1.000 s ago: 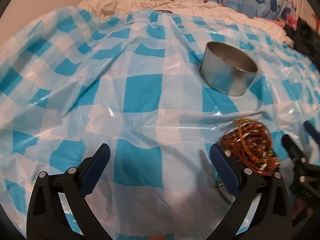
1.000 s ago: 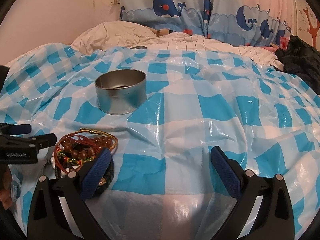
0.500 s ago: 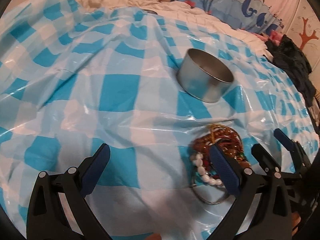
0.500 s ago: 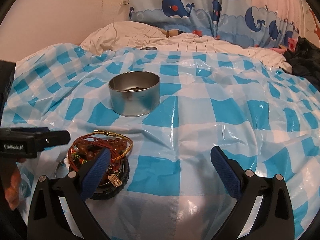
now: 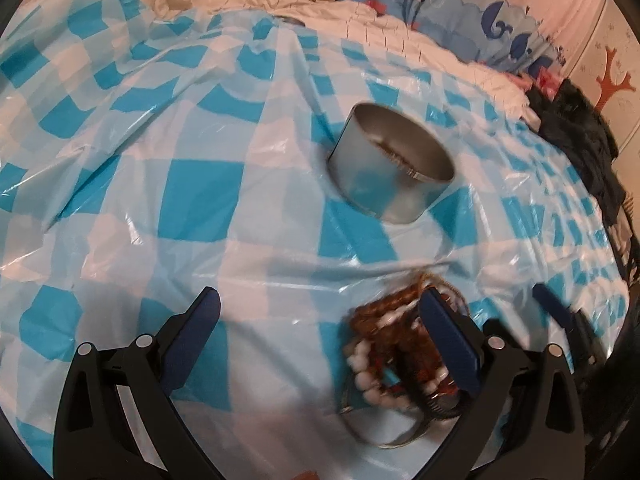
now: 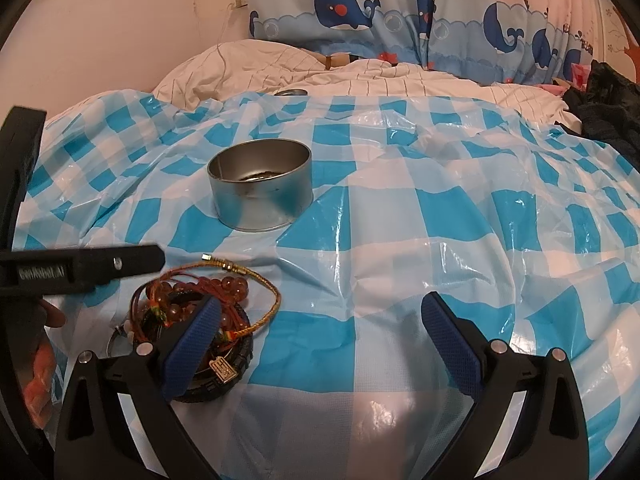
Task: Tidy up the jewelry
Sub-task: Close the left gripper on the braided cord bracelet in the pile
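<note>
Jewelry (image 6: 192, 320) lies in one tangled pile on a blue and white checked sheet (image 6: 440, 220) that covers a bed. In the pile are amber bead bracelets, red cords, a gold braided chain (image 6: 256, 280) with a clasp, a black ring-shaped band (image 6: 236, 364) with a small metal tag, and a string of white beads (image 5: 368, 376). A thin metal hoop (image 5: 384, 440) shows at the near edge of the pile in the left wrist view.

The left gripper (image 5: 320, 332) has its fingers wide apart and holds nothing. Its right blue pad (image 5: 448, 344) stands over the pile, but the view is blurred and contact cannot be told. The right gripper (image 6: 320, 340) is also spread wide and empty. Its left pad (image 6: 192, 348) is above the black band and the beads, the other pad over bare sheet.

A round tin (image 6: 260, 188) stands upright on the sheet beyond the pile, well apart from it. Something dark lies on its bottom, too small to name.

Behind the sheet are a white quilt (image 6: 360, 76) and a curtain (image 6: 400, 12) with whales. A dark cloth (image 6: 604, 100) lies at the right edge. In the right wrist view, the left gripper enters from the left, just beside the pile, with part of a hand (image 6: 38, 356) below it.
</note>
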The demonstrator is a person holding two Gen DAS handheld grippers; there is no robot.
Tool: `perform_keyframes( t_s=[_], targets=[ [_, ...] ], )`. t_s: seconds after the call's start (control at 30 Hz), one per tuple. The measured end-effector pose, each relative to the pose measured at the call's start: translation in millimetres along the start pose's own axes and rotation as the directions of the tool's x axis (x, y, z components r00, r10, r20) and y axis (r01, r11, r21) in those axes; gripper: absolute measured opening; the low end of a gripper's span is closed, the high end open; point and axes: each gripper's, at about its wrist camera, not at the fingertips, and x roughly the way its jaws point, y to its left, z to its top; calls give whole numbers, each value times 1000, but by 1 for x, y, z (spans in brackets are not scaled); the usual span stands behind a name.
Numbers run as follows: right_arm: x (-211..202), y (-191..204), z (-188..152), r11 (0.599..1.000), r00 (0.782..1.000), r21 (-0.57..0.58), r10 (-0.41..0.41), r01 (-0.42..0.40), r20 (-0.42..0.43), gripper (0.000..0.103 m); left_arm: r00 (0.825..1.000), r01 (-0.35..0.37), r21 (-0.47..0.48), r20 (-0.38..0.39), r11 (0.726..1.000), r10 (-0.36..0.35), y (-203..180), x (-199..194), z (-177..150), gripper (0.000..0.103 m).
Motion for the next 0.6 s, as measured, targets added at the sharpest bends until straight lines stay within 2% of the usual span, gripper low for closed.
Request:
perform_keyframes(
  t_s=[0.2,0.33,0.4,0.43,0.5,0.53,0.6],
  targets=[
    [7,-2,-1,1000,999,7,-9,9,-32,96,994,106,-37,-37,994,-108,-10,6,4,96],
    [8,1,-2,1000,999,-7,-7,7,-43,96,991,107,6,-75,994,-106,-22,16,0,96],
    [9,3,-2,1000,999,-16,-8,8,-44,96,992,106,52,-71,993,-102,-29,17,-4,95],
    [9,3,-3,1000,999,-19,-9,8,-45,96,993,107,72,-61,992,-102,-31,16,-6,91],
    [9,3,-2,1000,999,-18,-9,8,-46,96,997,66,117,-50,991,-61,-32,14,-9,73],
    [9,4,-2,1000,999,-18,-9,8,-46,96,998,41,128,-53,991,-35,-31,14,-9,67],
    [9,4,-2,1000,999,-19,-9,8,-46,96,998,43,136,-46,990,-37,-24,10,-12,59]
  ],
)
